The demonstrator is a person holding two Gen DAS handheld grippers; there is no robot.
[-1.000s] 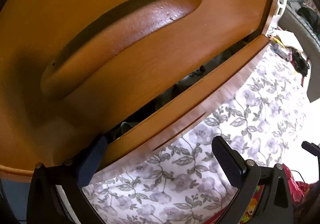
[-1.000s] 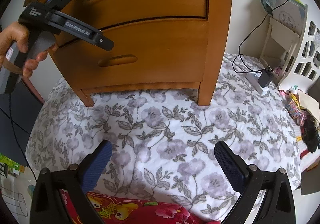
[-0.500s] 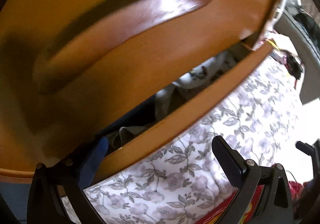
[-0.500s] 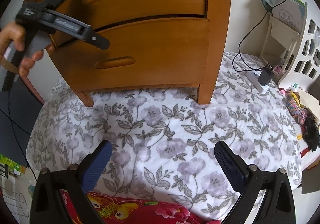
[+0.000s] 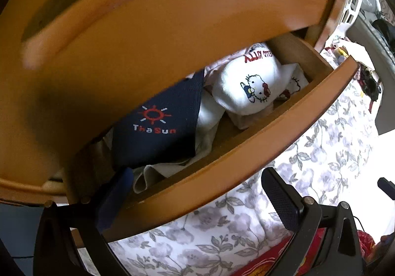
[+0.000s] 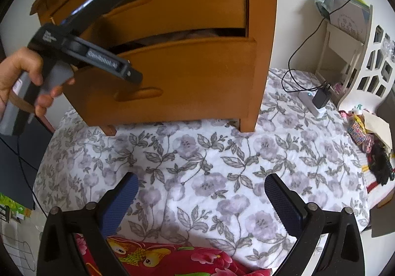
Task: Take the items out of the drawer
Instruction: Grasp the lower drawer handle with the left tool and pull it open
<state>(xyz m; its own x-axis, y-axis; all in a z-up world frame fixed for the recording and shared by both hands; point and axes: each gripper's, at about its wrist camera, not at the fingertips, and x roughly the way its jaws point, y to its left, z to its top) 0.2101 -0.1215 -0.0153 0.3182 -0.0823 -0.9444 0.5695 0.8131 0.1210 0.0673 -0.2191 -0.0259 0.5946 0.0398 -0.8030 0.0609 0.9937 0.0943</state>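
Note:
The wooden cabinet (image 6: 259, 29) stands on a floral quilt (image 6: 209, 165). Its lower drawer (image 5: 246, 147) is pulled partway out. Inside lie a navy sock (image 5: 160, 125) with a red sun logo, a rolled white cartoon-cat sock (image 5: 246, 88) and pale cloth (image 5: 209, 118). My left gripper (image 5: 196, 177) is open and straddles the drawer's front panel: the left finger (image 5: 116, 192) is inside the drawer, the right finger (image 5: 279, 197) outside. A hand (image 6: 22, 73) holds it at the cabinet's left. My right gripper (image 6: 201, 181) hovers open and empty over the quilt, well in front of the cabinet.
The upper drawer front (image 5: 148, 29) overhangs the open drawer. A power strip with a black charger (image 6: 318, 101) lies right of the cabinet, beside a white shelf unit (image 6: 345, 36). Small clutter (image 6: 370, 133) sits at the quilt's right edge. A red floral cloth (image 6: 172, 261) lies nearest me.
The lower drawer has slid out from a narrow gap to a wide opening, drawn by the left gripper, so the socks now show. The right gripper has stayed put.

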